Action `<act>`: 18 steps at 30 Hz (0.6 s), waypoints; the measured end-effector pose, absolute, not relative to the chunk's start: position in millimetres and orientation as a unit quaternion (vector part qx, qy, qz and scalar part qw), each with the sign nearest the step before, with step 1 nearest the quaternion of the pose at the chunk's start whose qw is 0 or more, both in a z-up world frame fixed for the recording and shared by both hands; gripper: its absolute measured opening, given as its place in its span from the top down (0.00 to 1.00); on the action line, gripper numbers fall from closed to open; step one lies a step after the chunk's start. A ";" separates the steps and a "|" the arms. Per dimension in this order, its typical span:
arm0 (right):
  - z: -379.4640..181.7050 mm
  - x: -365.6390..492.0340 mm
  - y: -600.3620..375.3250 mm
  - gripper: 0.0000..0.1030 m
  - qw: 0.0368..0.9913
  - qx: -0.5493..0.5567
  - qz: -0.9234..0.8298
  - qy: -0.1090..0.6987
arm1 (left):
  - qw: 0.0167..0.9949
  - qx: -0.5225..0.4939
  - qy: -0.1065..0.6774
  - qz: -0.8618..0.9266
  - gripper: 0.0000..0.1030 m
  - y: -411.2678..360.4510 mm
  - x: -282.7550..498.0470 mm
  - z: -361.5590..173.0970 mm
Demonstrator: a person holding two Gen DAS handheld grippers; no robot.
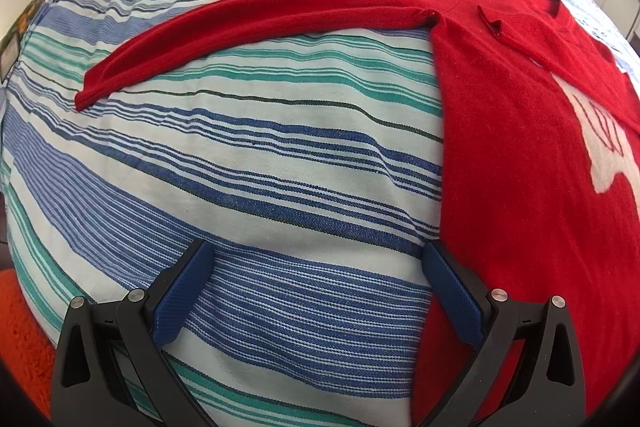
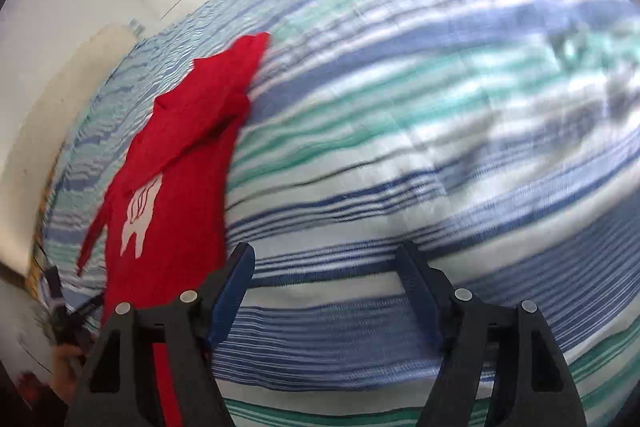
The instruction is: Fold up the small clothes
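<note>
Here, red sweater (image 1: 500, 131) flat on striped bedspread (image 1: 240, 155) – white motif, one sleeve outstretched, both hand-held grippers agape, empty

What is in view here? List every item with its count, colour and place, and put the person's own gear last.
sweater: one, red with a white motif on the chest, lying flat on the bed; one sleeve folded across the chest, the other stretched out sideways.
bedspread: one, striped blue, green and white, covering the bed under the sweater.
rug: one, orange, at the bottom left edge of the left wrist view.
left gripper: one, black with blue pads, open over the bedspread beside the sweater's hem.
right gripper: one, black with blue pads, open, nothing between the pads, next to the sweater's side.
</note>
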State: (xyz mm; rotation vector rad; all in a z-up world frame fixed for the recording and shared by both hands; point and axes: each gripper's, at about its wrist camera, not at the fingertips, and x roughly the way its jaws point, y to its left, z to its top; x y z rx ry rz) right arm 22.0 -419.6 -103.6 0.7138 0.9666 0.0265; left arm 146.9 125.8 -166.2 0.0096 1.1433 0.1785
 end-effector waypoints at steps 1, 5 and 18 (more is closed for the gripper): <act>-105.2 14.9 -426.2 0.29 0.828 0.359 0.020 0.430 | 0.837 0.005 0.540 0.085 0.00 125.6 146.8 -166.3; -107.5 12.7 -433.4 0.29 0.823 0.378 0.028 0.424 | 0.837 0.006 0.541 0.086 0.00 125.6 146.9 -165.6; -111.6 13.5 -413.0 0.29 0.840 0.340 0.024 0.421 | 0.837 0.005 0.541 0.086 0.00 125.9 147.7 -165.1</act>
